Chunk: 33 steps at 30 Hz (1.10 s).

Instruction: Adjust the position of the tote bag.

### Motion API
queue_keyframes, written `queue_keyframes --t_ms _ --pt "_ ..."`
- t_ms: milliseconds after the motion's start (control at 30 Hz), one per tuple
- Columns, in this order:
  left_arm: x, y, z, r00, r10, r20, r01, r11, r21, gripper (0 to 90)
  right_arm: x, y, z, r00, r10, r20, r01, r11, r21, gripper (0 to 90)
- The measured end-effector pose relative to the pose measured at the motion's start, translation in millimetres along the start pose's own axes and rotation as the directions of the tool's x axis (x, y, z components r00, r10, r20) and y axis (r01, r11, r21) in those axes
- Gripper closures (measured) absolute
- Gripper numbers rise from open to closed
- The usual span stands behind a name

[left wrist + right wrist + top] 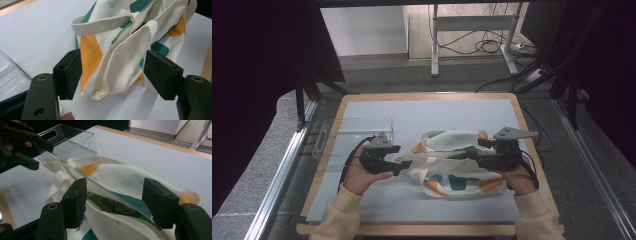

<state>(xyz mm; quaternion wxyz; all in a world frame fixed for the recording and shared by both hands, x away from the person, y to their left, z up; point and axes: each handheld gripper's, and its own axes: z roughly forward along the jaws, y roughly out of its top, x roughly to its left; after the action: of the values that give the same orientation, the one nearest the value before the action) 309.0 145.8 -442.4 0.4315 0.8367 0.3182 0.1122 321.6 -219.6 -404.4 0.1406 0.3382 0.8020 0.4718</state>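
The cream cloth tote bag with orange and teal patches (452,162) lay flat on the pale blue tabletop (452,112), its long axis running left to right between the two hands, its handles and mouth pointing toward the left gripper (401,167). That gripper's jaws stood apart around a folded handle loop without pressing it. The right gripper (473,152) stood apart over the bag's upper edge. A clear plastic tray (354,131) sat just beyond the left hand.
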Motion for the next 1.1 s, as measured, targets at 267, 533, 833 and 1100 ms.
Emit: queue_keyframes --t_ms 267,533,833,1100 --pt "-1.9 0.0 1.9 1.0000 0.010 0.000 -0.010 0.9999 0.007 30.2 19.9 0.6 16.5 0.9961 -0.082 -0.034 0.084 0.995 0.058 37.3" --pt "-2.6 -0.1 2.5 0.9999 0.014 0.001 -0.014 0.9999 0.008 29.9 25.8 -0.1 27.5 0.9934 -0.097 -0.061 0.102 0.991 0.087 39.3" --pt "-3.9 -0.1 3.6 0.9998 0.020 0.003 -0.020 0.9997 0.012 29.3 36.4 -6.8 44.0 0.9825 -0.172 -0.072 0.182 0.968 0.174 44.2" --pt "-3.1 -0.6 2.7 0.9998 0.020 0.000 -0.020 0.9997 0.011 29.2 39.1 -12.6 52.9 0.9757 -0.210 -0.062 0.219 0.945 0.244 61.1"
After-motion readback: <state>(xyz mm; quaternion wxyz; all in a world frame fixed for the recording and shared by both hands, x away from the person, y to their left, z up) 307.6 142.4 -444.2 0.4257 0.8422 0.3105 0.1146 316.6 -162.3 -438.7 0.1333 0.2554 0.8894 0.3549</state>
